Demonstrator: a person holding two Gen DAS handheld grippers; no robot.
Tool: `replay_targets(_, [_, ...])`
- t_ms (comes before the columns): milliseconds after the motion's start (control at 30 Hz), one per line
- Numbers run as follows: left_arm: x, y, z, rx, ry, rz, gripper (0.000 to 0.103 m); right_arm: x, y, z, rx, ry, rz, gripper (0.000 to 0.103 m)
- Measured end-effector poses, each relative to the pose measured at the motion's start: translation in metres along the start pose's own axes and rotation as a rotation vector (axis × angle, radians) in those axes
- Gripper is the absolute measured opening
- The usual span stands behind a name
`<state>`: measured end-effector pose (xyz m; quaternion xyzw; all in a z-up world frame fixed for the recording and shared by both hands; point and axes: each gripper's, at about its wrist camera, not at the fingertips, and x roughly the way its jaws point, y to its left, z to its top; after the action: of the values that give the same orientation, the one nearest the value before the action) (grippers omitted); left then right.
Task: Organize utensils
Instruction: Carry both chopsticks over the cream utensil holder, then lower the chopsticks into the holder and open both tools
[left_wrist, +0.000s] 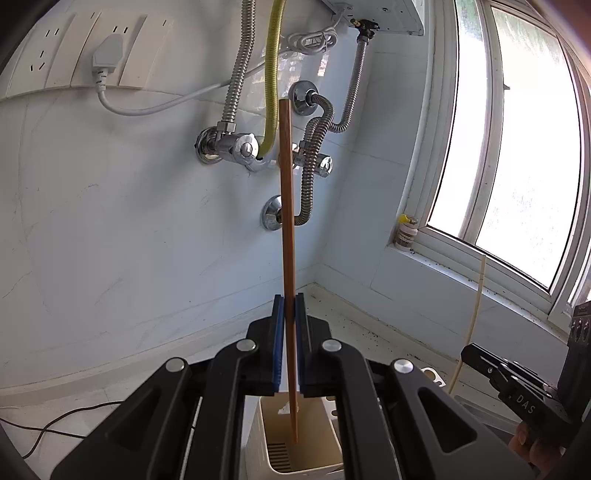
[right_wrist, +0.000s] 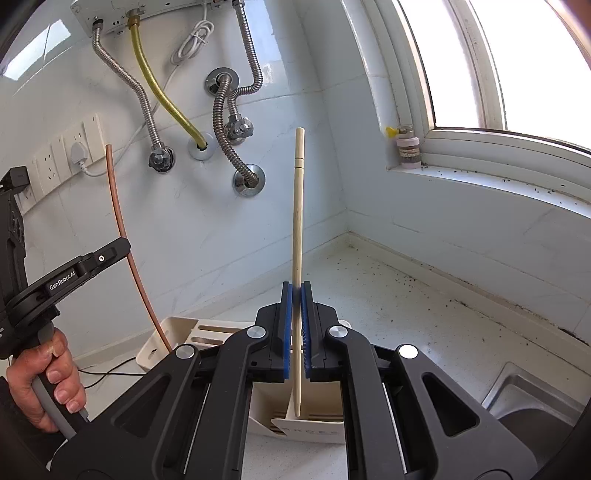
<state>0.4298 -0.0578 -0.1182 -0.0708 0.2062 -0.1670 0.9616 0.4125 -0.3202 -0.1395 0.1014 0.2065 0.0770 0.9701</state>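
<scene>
- The left gripper (left_wrist: 290, 314) is clamped on a brown chopstick (left_wrist: 287, 221), the blue pads pressing on it from both sides.
- This brown chopstick stands almost upright; its lower tip hangs inside the cream utensil holder (left_wrist: 258, 435), above the slotted bottom, and I cannot tell if it touches anything.
- The right gripper (right_wrist: 296, 295) is clamped on a pale chopstick (right_wrist: 297, 221), also almost upright.
- The pointed lower end of the pale chopstick is at the thin divider inside the utensil holder, just over a compartment.
- The utensil holder stands on the white speckled desk (right_wrist: 388, 295), below both grippers.
- In the right wrist view, a hand (right_wrist: 44, 384) holds the handle of the left gripper, to the left of the utensil holder.
- A steel sink (right_wrist: 524, 398) lies to the right of the utensil holder.
- On the wall behind the utensil holder there are metal hoses (left_wrist: 236, 74) and a yellow hose (left_wrist: 272, 74).
</scene>
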Motion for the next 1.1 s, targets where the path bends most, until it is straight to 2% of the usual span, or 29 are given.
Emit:
replay_targets(300, [0.006,0.005,-0.018,-0.023,0.007,0.008,0.005,0.010,-0.006,-0.019,-0.030,-0.027,-0.052,0.004])
replay_targets(667, [0.009,-0.004,-0.030,0.031,0.000,0.032,0.006,0.011,-0.004,-0.033,-0.083,-0.060,-0.087,0.004])
replay_targets(767, [0.006,-0.005,-0.031,0.044,-0.018,0.044,0.012,0.012,-0.006,-0.035,-0.080,-0.051,-0.077,0.005])
replay_targets(800, [0.005,-0.006,-0.031,0.045,-0.022,0.047,0.021,0.011,-0.006,-0.036,-0.078,-0.049,-0.073,0.006])
replay_targets(833, [0.003,-0.006,-0.031,0.040,-0.027,0.048,0.034,0.010,-0.007,-0.037,-0.075,-0.053,-0.071,0.019])
replay_targets(900, [0.000,-0.007,-0.031,0.030,-0.042,0.046,0.039,0.006,-0.007,-0.036,-0.071,-0.076,-0.076,0.038])
replay_targets(1100, [-0.007,-0.014,-0.029,0.054,-0.055,0.045,0.039,-0.001,-0.006,-0.034,-0.063,-0.088,-0.056,0.039])
